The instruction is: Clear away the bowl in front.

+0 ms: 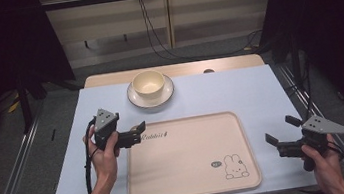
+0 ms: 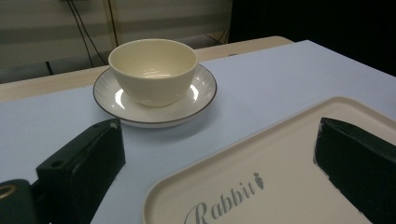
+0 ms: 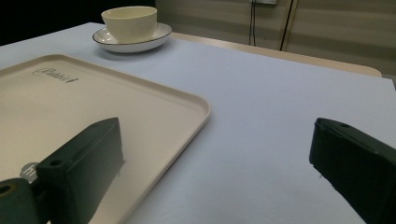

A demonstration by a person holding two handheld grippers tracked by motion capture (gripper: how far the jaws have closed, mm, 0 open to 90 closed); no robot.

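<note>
Bowl (image 1: 148, 84) on saucer (image 1: 136, 99), tray (image 1: 191, 185) bare.

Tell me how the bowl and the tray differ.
The bowl is round and deep; the tray is a flat rectangle with rounded corners and far wider. The bowl stands on a saucer at the table's far edge; the tray lies directly on the table, nearer the person. The bowl is plain; the tray bears "Rabbit" lettering and a rabbit drawing. Both are cream and empty.
</note>
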